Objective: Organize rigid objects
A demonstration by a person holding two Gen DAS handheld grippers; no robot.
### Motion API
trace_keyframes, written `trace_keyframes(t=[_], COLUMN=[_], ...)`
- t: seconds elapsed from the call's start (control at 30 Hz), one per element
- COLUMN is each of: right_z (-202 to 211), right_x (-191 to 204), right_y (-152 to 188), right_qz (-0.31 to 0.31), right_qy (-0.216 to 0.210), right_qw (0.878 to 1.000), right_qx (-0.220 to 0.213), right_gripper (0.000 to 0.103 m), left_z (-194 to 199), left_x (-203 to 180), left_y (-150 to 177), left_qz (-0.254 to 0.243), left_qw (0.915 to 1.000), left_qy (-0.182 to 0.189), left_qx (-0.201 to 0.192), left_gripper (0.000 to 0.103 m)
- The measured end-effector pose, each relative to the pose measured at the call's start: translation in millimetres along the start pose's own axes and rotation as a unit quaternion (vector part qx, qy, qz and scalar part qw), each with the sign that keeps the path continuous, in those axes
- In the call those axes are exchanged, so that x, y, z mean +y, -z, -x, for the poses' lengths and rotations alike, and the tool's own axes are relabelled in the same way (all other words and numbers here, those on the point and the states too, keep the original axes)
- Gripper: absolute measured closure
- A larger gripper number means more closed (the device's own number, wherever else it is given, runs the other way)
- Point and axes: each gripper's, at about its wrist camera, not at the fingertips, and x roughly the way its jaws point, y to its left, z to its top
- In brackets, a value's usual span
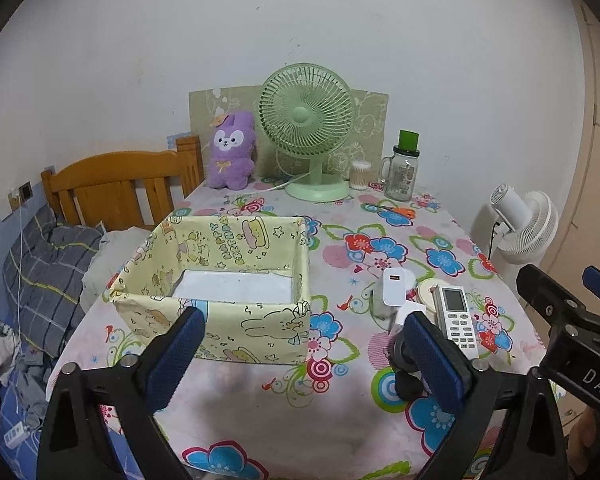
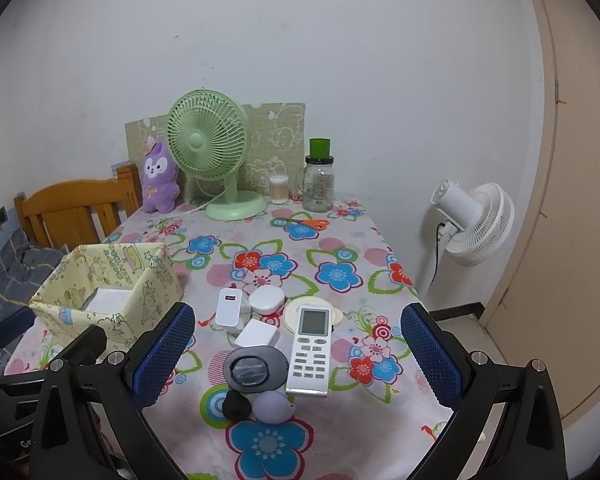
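Rigid objects: a small pile lies on the flowered tablecloth [image 2: 340, 240], to the right of the yellow box [image 2: 112, 280]; nothing from it is in the box yet.
Pile: white remote [image 2: 311, 350], white charger [image 2: 228, 307], a second white adapter [image 2: 257, 333], round white case [image 2: 266, 299], black oval lid [image 2: 254, 369], small black piece [image 2: 236, 404] and lilac egg-shaped piece [image 2: 271, 407]; most of them touch each other.
Box: open on top, with only a white bottom visible inside [image 1: 236, 286].
Left gripper [image 1: 300, 356]: released, jaws wide, nothing between them; it points at the front wall of the box.
Right gripper [image 2: 298, 356]: released, jaws wide, held over the pile and gripping nothing.
Risk, crowding: I think closing on the remote can push the lid or the adapter, because they lie against it.
Risk, rolling: the lilac piece looks round and may roll toward the table edge if touched.
Risk, box: it looks light, so a bump from the left gripper may shift it.
Around: green fan [image 2: 210, 148], purple plush [image 2: 159, 178], glass jar [image 2: 319, 184], orange scissors [image 2: 314, 223]; all stand far back and block nothing.
Beside table: white floor fan [image 2: 476, 220], well apart.
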Motion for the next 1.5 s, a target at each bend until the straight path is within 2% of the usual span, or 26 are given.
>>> trace_keyframes(t=[0.2, 0.4, 0.93, 1.5], right_z=[0, -1, -5, -24], right_x=[1, 0, 1, -7], right_y=[0, 1, 1, 6], right_qz=[-0.002, -0.002, -0.004, -0.003], right_qy=[0.001, 0.001, -0.007, -0.01], right_qw=[1.0, 1.0, 1.0, 1.0], right_qx=[-0.001, -0.001, 0.0, 0.011], right_gripper=[0.0, 0.0, 0.0, 0.0], left_z=[3, 1, 1, -24], left_x=[-5, -4, -6, -27], left_y=[-1, -2, -1, 0], left_qz=[-0.016, -0.013, -0.024, -0.032], left_qw=[0.9996, 0.9995, 0.9994, 0.9995], left_qy=[-0.013, -0.023, -0.014, -0.003], left_qx=[-0.018, -0.016, -0.02, 0.003], left_gripper=[0.006, 0.006, 0.006, 0.006])
